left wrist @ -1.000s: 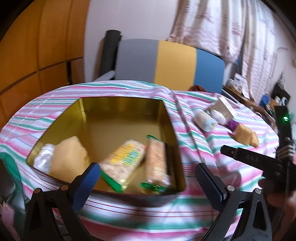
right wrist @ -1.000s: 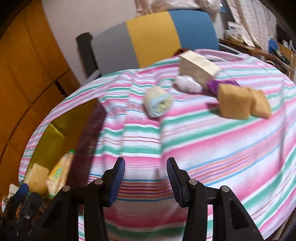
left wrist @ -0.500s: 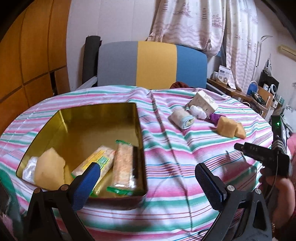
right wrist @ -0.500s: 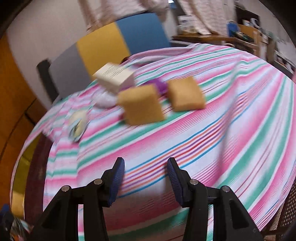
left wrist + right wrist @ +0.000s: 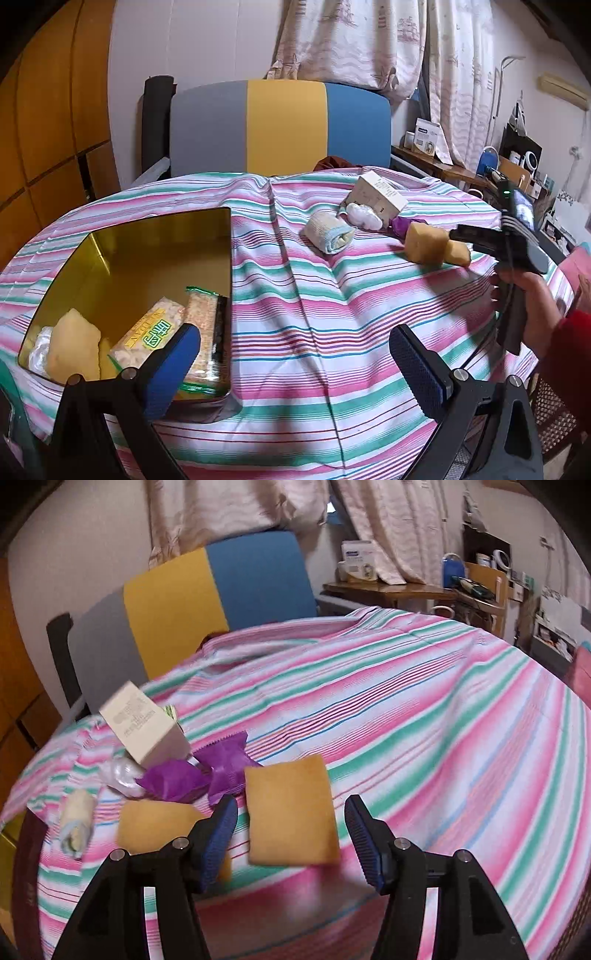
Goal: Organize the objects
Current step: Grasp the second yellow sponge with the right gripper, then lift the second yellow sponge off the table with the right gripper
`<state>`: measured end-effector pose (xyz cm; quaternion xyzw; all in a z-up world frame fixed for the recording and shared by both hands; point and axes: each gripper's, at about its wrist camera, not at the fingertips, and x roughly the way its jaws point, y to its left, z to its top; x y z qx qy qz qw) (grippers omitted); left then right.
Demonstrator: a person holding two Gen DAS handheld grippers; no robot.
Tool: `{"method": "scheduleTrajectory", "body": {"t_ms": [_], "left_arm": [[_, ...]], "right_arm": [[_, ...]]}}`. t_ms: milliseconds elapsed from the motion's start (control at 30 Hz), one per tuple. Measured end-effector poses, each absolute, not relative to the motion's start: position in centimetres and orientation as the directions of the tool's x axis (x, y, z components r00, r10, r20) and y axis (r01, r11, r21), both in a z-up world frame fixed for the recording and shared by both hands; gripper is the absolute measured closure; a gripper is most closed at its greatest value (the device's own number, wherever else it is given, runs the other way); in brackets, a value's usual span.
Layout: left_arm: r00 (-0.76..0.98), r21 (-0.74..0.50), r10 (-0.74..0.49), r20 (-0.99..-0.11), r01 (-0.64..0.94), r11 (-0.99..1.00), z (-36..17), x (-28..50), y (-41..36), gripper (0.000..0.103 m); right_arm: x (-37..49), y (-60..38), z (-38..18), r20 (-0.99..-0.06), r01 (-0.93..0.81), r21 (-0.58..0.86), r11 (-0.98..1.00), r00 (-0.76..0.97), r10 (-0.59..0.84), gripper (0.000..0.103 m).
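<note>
A gold tin (image 5: pixel 155 251) sits on the striped tablecloth at the left and holds two snack packs (image 5: pixel 177 332), a tan packet and a white wrapper. My left gripper (image 5: pixel 295 365) hangs open over the cloth beside the tin, with nothing between its blue pads. On the right of the table lie two tan packets (image 5: pixel 291 812) (image 5: pixel 159 825), purple wrappers (image 5: pixel 207 771), a white box (image 5: pixel 144 723), a white blob and a rolled cloth (image 5: pixel 75 823). My right gripper (image 5: pixel 290 834) hovers over the nearer tan packet with its jaws opening; the pads do not touch it.
A grey, yellow and blue chair back (image 5: pixel 280 125) stands behind the table. A cluttered wooden desk (image 5: pixel 413 590) is at the back right. A hand in a red sleeve (image 5: pixel 535 306) carries the right gripper at the table's right edge.
My right gripper swept right from near the tin to above the tan packets and its jaws spread wider. The left gripper drifted right, so the tin now lies further left.
</note>
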<state>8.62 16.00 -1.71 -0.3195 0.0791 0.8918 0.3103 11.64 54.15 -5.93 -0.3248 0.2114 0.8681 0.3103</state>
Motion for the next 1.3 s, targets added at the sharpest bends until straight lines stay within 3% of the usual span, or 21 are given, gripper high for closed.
{"method": "scheduleTrajectory", "body": {"t_ms": [167, 400, 667, 867, 1100, 1300], "left_arm": [[-0.593, -0.043, 0.503, -0.629, -0.619, -0.784, -1.8, 8.8, 17.3, 0.0], [-0.556, -0.059, 0.522, -0.646, -0.646, -0.761, -2.0, 8.1, 21.0, 0.0], [-0.508, -0.077, 0.546, -0.667, -0.681, -0.728, -2.1, 6.2, 27.5, 0.0], [-0.485, -0.071, 0.556, -0.675, -0.708, -0.703, -2.3, 4.3, 33.5, 0.0], [-0.42, -0.118, 0.529, -0.738, -0.691, -0.713, -4.2, 0.7, 40.3, 0.0], [-0.377, -0.091, 0.451, -0.809, -0.677, -0.73, -7.6, -0.7, 41.2, 0.0]], "right_arm": [[10.9, 54.9, -8.1, -0.737, -0.673, 0.163, -0.722, -0.569, 0.364, 0.042], [11.4, 54.5, -8.5, -0.717, -0.653, 0.179, -0.736, -0.599, 0.356, 0.048], [12.6, 53.2, -7.2, -0.647, -0.722, 0.116, -0.682, -0.576, 0.5, 0.048], [14.4, 55.3, -7.9, -0.654, -0.81, 0.186, -0.556, -0.525, 0.545, 0.048], [14.9, 56.0, -8.5, -0.667, -0.822, 0.218, -0.526, -0.519, 0.534, 0.048], [15.1, 56.0, -8.7, -0.665, -0.819, 0.232, -0.525, -0.527, 0.529, 0.048]]}}
